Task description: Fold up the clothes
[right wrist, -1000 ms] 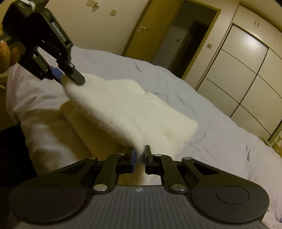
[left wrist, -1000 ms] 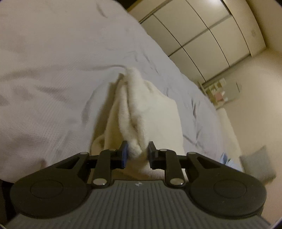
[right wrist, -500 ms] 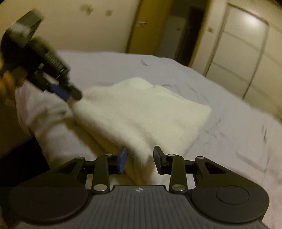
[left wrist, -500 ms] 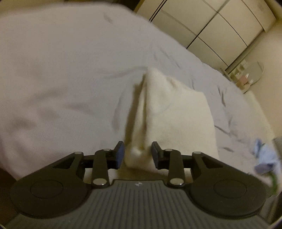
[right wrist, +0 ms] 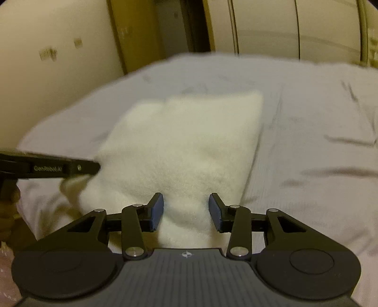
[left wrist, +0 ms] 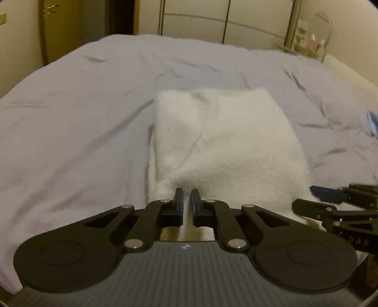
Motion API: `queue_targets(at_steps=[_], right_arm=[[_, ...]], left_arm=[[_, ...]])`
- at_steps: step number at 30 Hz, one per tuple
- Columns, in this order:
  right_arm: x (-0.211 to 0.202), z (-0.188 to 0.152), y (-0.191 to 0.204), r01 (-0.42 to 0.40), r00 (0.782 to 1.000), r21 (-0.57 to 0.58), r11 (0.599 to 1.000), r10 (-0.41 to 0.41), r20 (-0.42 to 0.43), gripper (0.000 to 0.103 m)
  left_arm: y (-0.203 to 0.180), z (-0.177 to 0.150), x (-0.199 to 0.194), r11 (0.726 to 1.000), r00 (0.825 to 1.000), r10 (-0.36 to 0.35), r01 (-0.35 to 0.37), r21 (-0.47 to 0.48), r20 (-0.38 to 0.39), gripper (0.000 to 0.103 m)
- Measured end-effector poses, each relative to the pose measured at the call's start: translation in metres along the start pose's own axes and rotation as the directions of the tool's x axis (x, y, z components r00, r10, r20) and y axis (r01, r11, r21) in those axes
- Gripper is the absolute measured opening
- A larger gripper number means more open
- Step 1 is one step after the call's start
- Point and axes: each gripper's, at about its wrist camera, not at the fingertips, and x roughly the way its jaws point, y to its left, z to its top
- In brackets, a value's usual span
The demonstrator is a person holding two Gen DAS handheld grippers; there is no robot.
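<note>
A white fluffy garment (left wrist: 226,141) lies folded into a rectangle on the bed, also seen in the right wrist view (right wrist: 184,146). My left gripper (left wrist: 186,205) sits at the garment's near left edge, its fingers drawn to a narrow gap with white cloth showing between them. In the right wrist view the left gripper (right wrist: 94,166) touches that edge, a small fold of cloth bunched under it. My right gripper (right wrist: 186,210) is open, its blue pads (right wrist: 157,209) spread over the near right part of the garment. It also shows in the left wrist view (left wrist: 314,192).
The bed has a pale lilac cover (left wrist: 70,122) with creases. A blue item (left wrist: 372,122) lies at its right edge. Wardrobe doors (left wrist: 224,21), a door (left wrist: 49,26) and a shelf with small things (left wrist: 309,42) stand beyond the bed. A hand (right wrist: 9,196) holds the left gripper.
The lifted layer has been laid flat on the bed. The right gripper has opened wide and let go. The left gripper opened, then narrowed on the near edge.
</note>
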Motion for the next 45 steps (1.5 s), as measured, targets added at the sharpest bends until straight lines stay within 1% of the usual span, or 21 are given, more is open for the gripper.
queue_targets(at_steps=[2,4,6,7,10,13,16,18,20,23,26,30,32,34,35,36,37,40,42,44,45], right_arm=[[0.005,0.011,-0.002,-0.018,0.998,-0.007,1.0,0.017,-0.057,0.044],[0.003,0.027,-0.011,-0.059,0.992,0.03,0.998,0.062,-0.114,0.045],[-0.008,0.046,-0.029,-0.119,0.987,0.097,0.988,0.128,-0.092,0.044],[-0.012,0.055,-0.035,-0.127,0.989,0.107,0.986,0.134,-0.065,0.044],[-0.009,0.078,-0.051,-0.106,0.994,0.109,0.988,0.106,0.007,0.044],[0.016,0.09,-0.069,-0.093,0.996,0.144,0.985,0.089,0.03,0.044],[0.044,0.088,-0.076,-0.076,0.997,0.146,0.986,0.075,0.014,0.044],[0.066,0.082,-0.077,-0.064,0.997,0.138,0.988,0.069,-0.029,0.045],[0.076,0.08,-0.075,-0.059,0.996,0.123,0.991,0.067,-0.06,0.045],[0.074,0.098,-0.081,-0.085,0.99,0.129,0.988,0.098,-0.105,0.045],[0.068,0.119,-0.091,-0.086,0.995,0.094,0.992,0.091,-0.046,0.044],[0.081,0.14,-0.107,-0.052,0.999,0.108,0.993,0.052,0.008,0.044],[0.1,0.145,-0.114,-0.047,0.999,0.132,0.99,0.047,0.006,0.044],[0.12,0.147,-0.118,-0.042,0.999,0.15,0.988,0.043,-0.004,0.044],[0.131,0.146,-0.118,-0.034,0.999,0.154,0.987,0.038,-0.022,0.043],[0.142,0.144,-0.117,-0.027,0.998,0.153,0.988,0.034,-0.047,0.043],[0.151,0.141,-0.117,-0.02,0.997,0.152,0.988,0.031,-0.073,0.043],[0.163,0.139,-0.122,-0.011,0.994,0.177,0.984,0.03,-0.107,0.043],[0.154,0.142,-0.123,-0.019,0.995,0.197,0.98,0.038,-0.093,0.044],[0.139,0.142,-0.121,-0.018,0.997,0.197,0.98,0.033,-0.07,0.044],[0.127,0.14,-0.119,-0.016,0.998,0.195,0.981,0.028,-0.06,0.044]], left_arm=[[-0.008,0.01,0.005,1.0,1.0,-0.004,0.004,0.019,-0.025,0.008],[-0.006,0.019,-0.007,0.999,0.999,-0.028,0.029,0.034,-0.026,0.007],[-0.006,0.033,-0.022,0.996,1.0,-0.026,0.024,0.08,0.018,0.008],[-0.007,0.042,-0.025,0.995,0.999,-0.025,0.021,0.097,0.041,0.008],[-0.01,0.069,-0.018,0.992,0.996,-0.059,0.05,0.114,0.07,0.01],[-0.013,0.088,0.013,0.991,0.996,-0.073,0.068,0.116,0.042,0.01],[-0.01,0.084,0.047,0.991,0.999,-0.029,0.031,0.131,-0.018,0.012],[-0.005,0.075,0.067,0.993,0.998,0.004,0.003,0.118,-0.058,0.012],[0.001,0.07,0.072,0.995,0.998,-0.003,0.01,0.095,-0.067,0.011],[-0.002,0.082,0.064,0.996,0.998,0.005,0.0,0.089,-0.059,0.01],[-0.008,0.102,0.056,0.996,1.0,-0.021,0.022,0.088,-0.013,0.011],[-0.012,0.131,0.069,0.994,0.996,-0.088,0.088,0.059,-0.013,0.011],[-0.019,0.14,0.084,0.992,0.994,-0.108,0.109,0.056,-0.027,0.012],[-0.024,0.142,0.105,0.994,0.995,-0.084,0.087,0.061,-0.053,0.013],[-0.027,0.144,0.115,0.995,0.995,-0.072,0.076,0.065,-0.066,0.014],[-0.028,0.142,0.127,0.996,0.995,-0.057,0.062,0.062,-0.081,0.019],[-0.023,0.139,0.136,0.997,0.994,-0.058,0.062,0.048,-0.091,0.02],[-0.013,0.137,0.13,0.997,0.993,-0.081,0.08,-0.01,-0.081,0.02],[-0.007,0.137,0.123,0.995,0.993,-0.094,0.091,-0.048,-0.072,0.018],[-0.007,0.132,0.101,0.995,0.994,-0.096,0.094,-0.047,-0.049,0.012],[-0.008,0.129,0.088,0.995,0.995,-0.095,0.094,-0.041,-0.036,0.013]])
